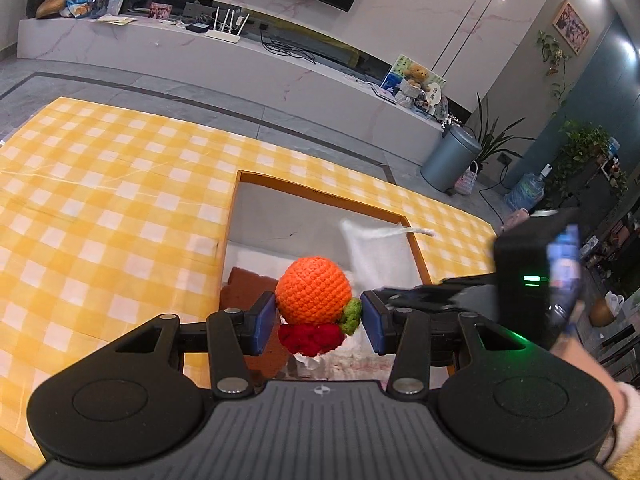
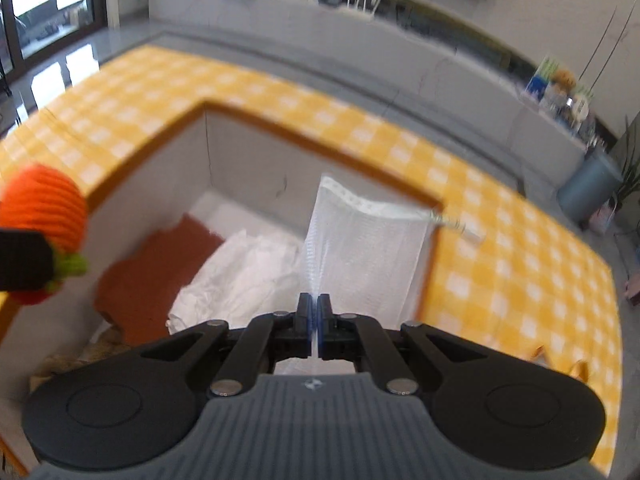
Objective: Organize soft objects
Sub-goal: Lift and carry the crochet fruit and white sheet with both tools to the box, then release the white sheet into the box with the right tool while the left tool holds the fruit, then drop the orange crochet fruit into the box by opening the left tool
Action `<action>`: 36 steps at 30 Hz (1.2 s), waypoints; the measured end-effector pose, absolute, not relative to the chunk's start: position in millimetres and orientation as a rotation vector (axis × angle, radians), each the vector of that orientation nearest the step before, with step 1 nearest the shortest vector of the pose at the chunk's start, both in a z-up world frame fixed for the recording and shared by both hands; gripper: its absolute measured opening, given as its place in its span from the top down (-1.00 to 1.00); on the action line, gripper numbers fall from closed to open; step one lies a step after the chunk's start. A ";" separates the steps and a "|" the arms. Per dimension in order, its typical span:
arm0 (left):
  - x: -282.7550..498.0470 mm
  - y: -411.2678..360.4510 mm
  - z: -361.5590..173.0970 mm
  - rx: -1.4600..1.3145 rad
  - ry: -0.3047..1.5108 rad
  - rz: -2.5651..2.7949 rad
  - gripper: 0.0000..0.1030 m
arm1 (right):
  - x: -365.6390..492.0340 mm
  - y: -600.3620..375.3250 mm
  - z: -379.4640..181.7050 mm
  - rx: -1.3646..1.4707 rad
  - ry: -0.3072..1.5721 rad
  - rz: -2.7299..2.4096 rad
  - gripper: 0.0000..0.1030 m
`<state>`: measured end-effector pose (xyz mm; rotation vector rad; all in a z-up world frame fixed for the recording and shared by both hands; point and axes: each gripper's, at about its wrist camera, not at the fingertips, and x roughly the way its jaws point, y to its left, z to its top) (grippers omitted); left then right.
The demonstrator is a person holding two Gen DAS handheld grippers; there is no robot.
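My left gripper [image 1: 318, 322] holds a crocheted toy: an orange ball [image 1: 314, 290] with a green leaf [image 1: 352, 314] and a red part [image 1: 312, 338] below. The blue pads sit at its sides, above the open cardboard box [image 1: 236, 216]. The toy also shows at the left edge of the right wrist view [image 2: 42, 208]. My right gripper [image 2: 314, 312] is shut on the edge of a white mesh drawstring bag [image 2: 364, 240] and holds it upright inside the box [image 2: 256, 120]. The right gripper also shows in the left wrist view [image 1: 516, 272].
The box stands on a yellow-and-white checked tablecloth [image 1: 100, 200]. Inside it lie a brown cloth [image 2: 156, 268] and crumpled white material [image 2: 240, 276]. The bag's drawstring [image 2: 456, 224] hangs over the box rim. A grey bin [image 1: 450, 160] and a TV bench [image 1: 200, 52] stand beyond.
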<state>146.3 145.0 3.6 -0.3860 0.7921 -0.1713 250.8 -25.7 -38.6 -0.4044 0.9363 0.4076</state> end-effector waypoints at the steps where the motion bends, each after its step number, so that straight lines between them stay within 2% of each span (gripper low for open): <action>1: 146.1 145.3 3.7 -0.385 0.793 -0.172 -0.02 | 253.9 -20.7 -44.8 -0.404 0.952 0.404 1.00; 10: 148.8 144.6 3.5 -0.375 0.796 -0.197 -0.02 | 247.9 -6.9 -59.4 -0.478 0.943 0.374 0.95; 13: 148.2 143.7 3.6 -0.370 0.796 -0.189 -0.02 | 243.4 -7.1 -52.8 -0.473 0.920 0.394 0.56; 14: 148.3 143.2 3.6 -0.366 0.795 -0.185 -0.02 | 241.1 -7.7 -49.4 -0.471 0.910 0.402 0.25; 15: 148.5 142.6 3.7 -0.362 0.792 -0.183 -0.02 | 238.9 -7.6 -46.2 -0.467 0.897 0.412 0.07; 17: 148.9 140.4 3.5 -0.357 0.784 -0.182 -0.02 | 232.4 -10.2 -37.0 -0.456 0.868 0.426 0.03; 19: 150.3 137.0 3.4 -0.353 0.771 -0.186 -0.02 | 223.7 -17.1 -24.6 -0.440 0.836 0.443 -0.08; 21: 151.8 130.5 3.0 -0.342 0.760 -0.193 -0.02 | 213.8 -28.9 -10.7 -0.415 0.792 0.452 -0.37; 27: 164.5 102.4 -10.8 -0.320 0.767 -0.228 -0.02 | 184.7 -77.9 22.0 -0.385 0.649 0.406 -0.57; 36: 189.4 79.0 -26.9 -0.307 0.782 -0.222 -0.02 | 169.1 -157.2 20.2 -0.194 0.600 0.332 -0.58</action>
